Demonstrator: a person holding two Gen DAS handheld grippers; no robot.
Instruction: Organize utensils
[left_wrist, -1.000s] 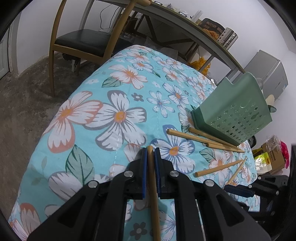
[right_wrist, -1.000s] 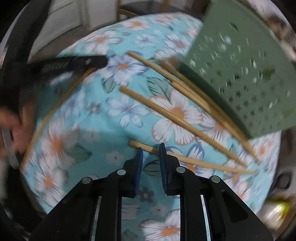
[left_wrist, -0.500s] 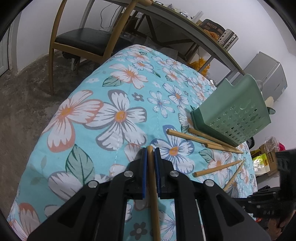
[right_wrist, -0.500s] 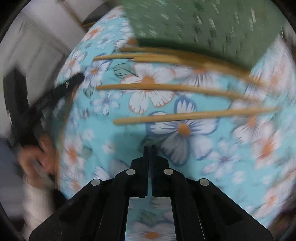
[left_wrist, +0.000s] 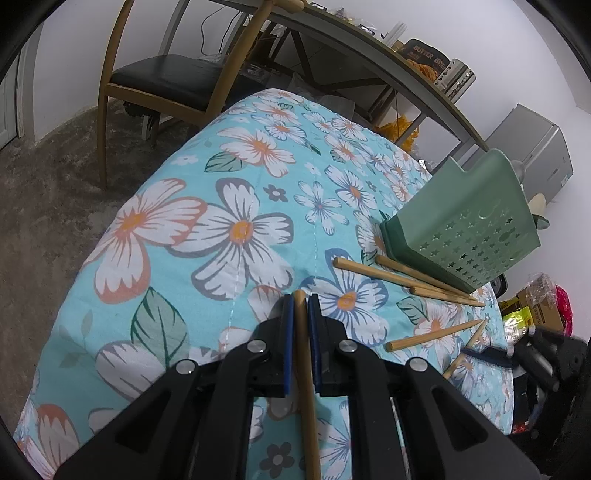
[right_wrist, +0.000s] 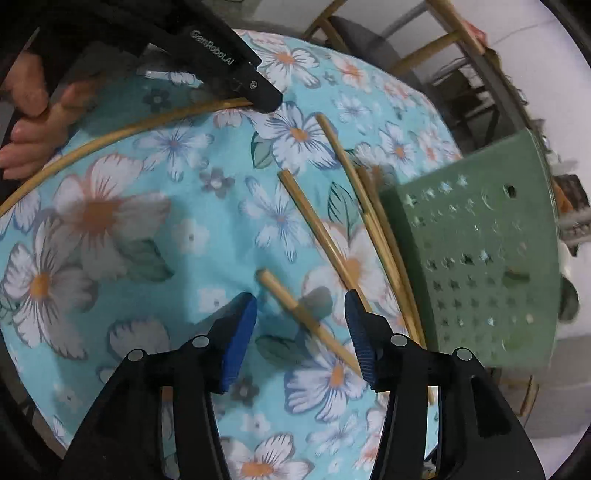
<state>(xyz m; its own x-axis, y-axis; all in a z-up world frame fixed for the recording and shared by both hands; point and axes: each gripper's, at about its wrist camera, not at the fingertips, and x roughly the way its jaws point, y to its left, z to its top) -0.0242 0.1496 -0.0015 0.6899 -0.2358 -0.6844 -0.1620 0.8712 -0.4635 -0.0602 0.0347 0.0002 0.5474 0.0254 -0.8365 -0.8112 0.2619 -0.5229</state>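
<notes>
My left gripper (left_wrist: 301, 306) is shut on a wooden chopstick (left_wrist: 306, 369) that runs back between its blue pads, low over the floral tablecloth (left_wrist: 221, 229). The right wrist view shows it too, as the left gripper (right_wrist: 258, 99) clamped on the long chopstick (right_wrist: 129, 129). My right gripper (right_wrist: 300, 299) hovers over the cloth and its jaws are opening. A loose chopstick (right_wrist: 280, 291) lies slantwise between the pads, which do not touch it. More chopsticks (right_wrist: 321, 229) (left_wrist: 388, 275) lie beside a green holder (right_wrist: 480, 258) (left_wrist: 469, 229) with star-shaped holes.
A person's hand (right_wrist: 26, 122) grips the left tool. Beyond the table's far edge stand a wooden chair (left_wrist: 166, 81) and a cluttered desk (left_wrist: 369, 48). A grey cabinet (left_wrist: 535, 155) and boxes (left_wrist: 535, 310) are at the right.
The right gripper rolled and swung over the chopsticks, closed empty, then opened around the nearest loose chopstick. The left gripper kept still with its chopstick.
</notes>
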